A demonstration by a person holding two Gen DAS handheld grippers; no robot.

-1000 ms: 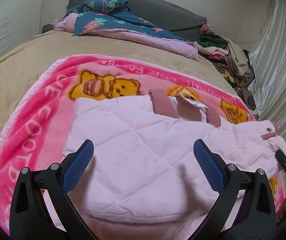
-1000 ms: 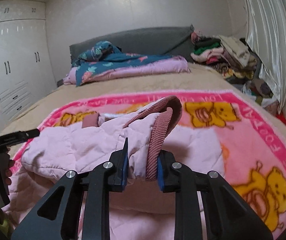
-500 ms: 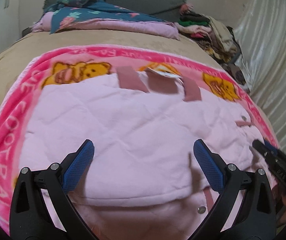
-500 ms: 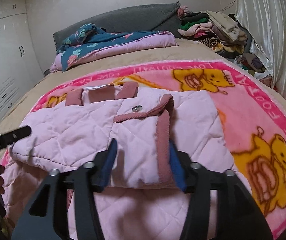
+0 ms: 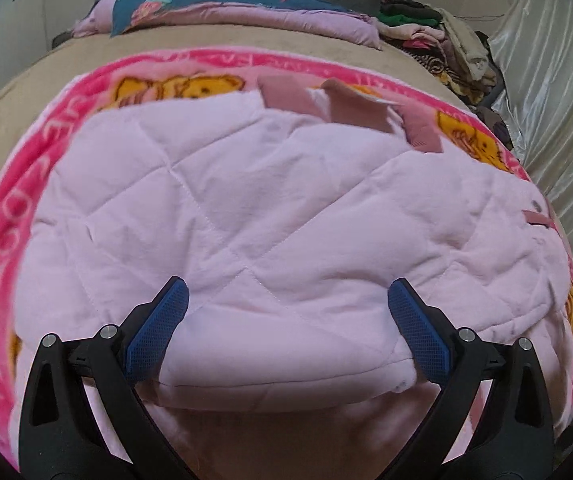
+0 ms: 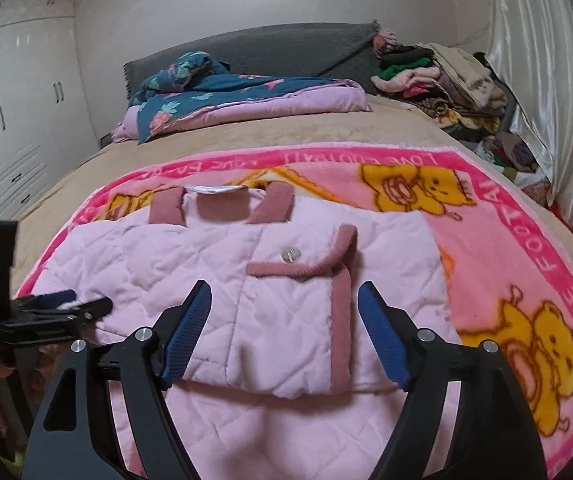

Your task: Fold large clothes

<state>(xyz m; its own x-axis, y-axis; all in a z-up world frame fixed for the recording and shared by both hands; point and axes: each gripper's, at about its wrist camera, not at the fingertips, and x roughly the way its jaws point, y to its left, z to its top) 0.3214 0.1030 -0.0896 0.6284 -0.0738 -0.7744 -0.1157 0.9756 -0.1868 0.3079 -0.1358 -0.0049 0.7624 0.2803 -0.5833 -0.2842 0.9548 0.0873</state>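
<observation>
A pale pink quilted jacket with dusty-rose trim lies on a pink bear-print blanket on the bed. Both sleeves are folded across its body. In the right wrist view the jacket shows a folded sleeve with a rose cuff and a snap button. My left gripper is open, its jaws low over the jacket's near folded edge. My right gripper is open just above the folded sleeve, holding nothing. The left gripper also shows at the jacket's left side in the right wrist view.
A folded blue floral and lilac quilt lies at the head of the tan bed. A pile of clothes sits at the far right corner beside a shiny curtain. White wardrobes stand on the left.
My right gripper opened and let go of the sleeve, which now lies flat across the jacket. My left gripper moved closer over the jacket and stayed open.
</observation>
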